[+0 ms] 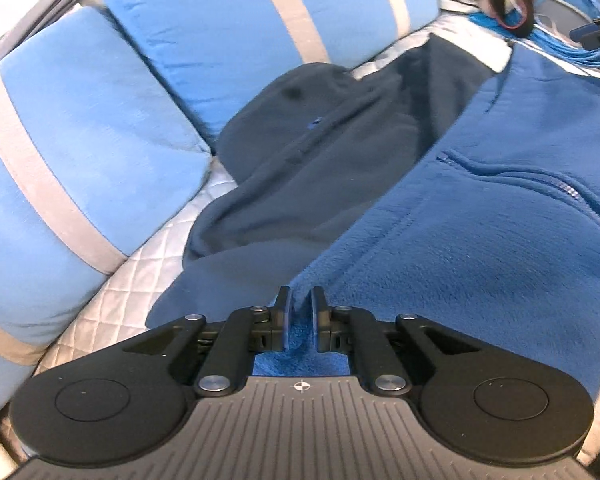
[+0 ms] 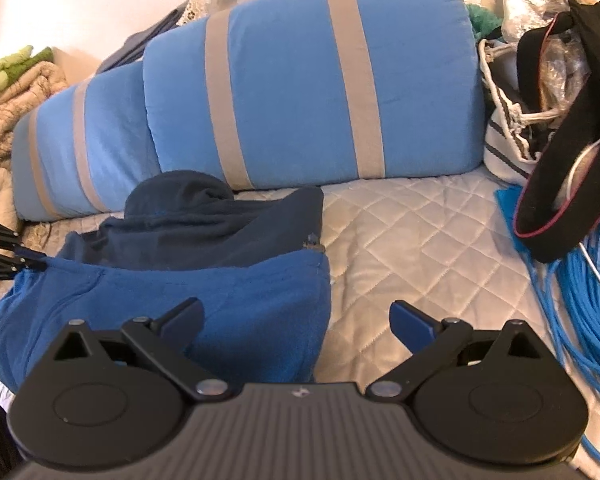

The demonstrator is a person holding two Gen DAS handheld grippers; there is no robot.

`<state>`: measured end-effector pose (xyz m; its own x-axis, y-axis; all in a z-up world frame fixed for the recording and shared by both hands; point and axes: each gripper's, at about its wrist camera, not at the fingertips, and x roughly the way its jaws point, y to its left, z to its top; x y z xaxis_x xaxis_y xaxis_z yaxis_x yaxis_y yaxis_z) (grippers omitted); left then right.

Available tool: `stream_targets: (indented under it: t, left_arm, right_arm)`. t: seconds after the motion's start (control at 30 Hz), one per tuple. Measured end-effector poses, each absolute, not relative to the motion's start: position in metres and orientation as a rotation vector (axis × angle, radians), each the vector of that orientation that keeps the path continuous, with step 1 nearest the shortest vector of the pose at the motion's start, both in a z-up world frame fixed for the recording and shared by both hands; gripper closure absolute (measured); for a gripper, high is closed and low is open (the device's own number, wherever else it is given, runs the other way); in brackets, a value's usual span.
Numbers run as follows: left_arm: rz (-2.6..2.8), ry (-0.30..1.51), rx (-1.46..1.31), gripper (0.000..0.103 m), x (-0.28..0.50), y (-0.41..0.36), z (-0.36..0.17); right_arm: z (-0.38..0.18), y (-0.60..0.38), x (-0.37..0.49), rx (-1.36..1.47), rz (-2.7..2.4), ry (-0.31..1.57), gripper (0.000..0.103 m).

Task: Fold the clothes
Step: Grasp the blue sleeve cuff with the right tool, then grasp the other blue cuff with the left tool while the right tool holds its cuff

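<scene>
Pinching the near edge of the blue fleece jacket (image 1: 480, 240), the left hand-held gripper (image 1: 301, 304) has fabric bunched between its jaws. The right hand-held gripper (image 2: 296, 320) hovers with jaws spread wide, holding nothing. On the quilted sofa seat (image 2: 412, 240), the jacket looks doubled over, dark lining (image 1: 300, 184) showing, folding underway, not yet a tidy stack.
</scene>
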<state>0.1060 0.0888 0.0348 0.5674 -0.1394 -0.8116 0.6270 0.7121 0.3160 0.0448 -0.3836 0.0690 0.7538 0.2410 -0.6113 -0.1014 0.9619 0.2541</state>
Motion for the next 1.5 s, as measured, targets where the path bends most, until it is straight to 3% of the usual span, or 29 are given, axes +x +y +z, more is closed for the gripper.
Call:
stream_targets:
  t: [0.53, 0.63, 0.67, 0.8, 0.97, 1.1, 1.23, 1.33, 1.5]
  left_arm:
    - [-0.413, 0.867, 0.608, 0.093, 0.112, 0.087, 0.013]
    - [-0.405, 0.861, 0.595, 0.093, 0.111, 0.088, 0.012]
    - [-0.402, 0.858, 0.592, 0.093, 0.110, 0.088, 0.011]
    - [-0.387, 0.828, 0.553, 0.086, 0.107, 0.091, 0.013]
    - [-0.336, 0.755, 0.427, 0.067, 0.099, 0.111, 0.032]
    - [-0.245, 0.660, 0.334, 0.044, 0.084, 0.144, 0.059]
    - [-0.215, 0.648, 0.165, 0.042, 0.069, 0.195, 0.072]
    - [-0.170, 0.652, 0.047, 0.027, 0.062, 0.227, 0.066]
    - [-0.211, 0.699, -0.164, 0.026, 0.056, 0.262, 0.031]
  right_arm:
    - [0.008, -0.412, 0.117, 0.506, 0.331, 0.736, 0.031]
    - [-0.004, -0.418, 0.122, 0.573, 0.333, 0.755, 0.053]
    - [-0.007, -0.420, 0.123, 0.597, 0.338, 0.758, 0.065]
    - [-0.003, -0.417, 0.119, 0.569, 0.327, 0.724, 0.081]
    - [0.019, -0.406, 0.115, 0.465, 0.290, 0.680, 0.086]
    - [0.036, -0.399, 0.111, 0.392, 0.275, 0.646, 0.088]
    - [0.046, -0.395, 0.111, 0.360, 0.275, 0.636, 0.088]
    - [0.048, -0.395, 0.110, 0.360, 0.272, 0.635, 0.088]
    - [0.047, -0.394, 0.111, 0.360, 0.262, 0.644, 0.088]
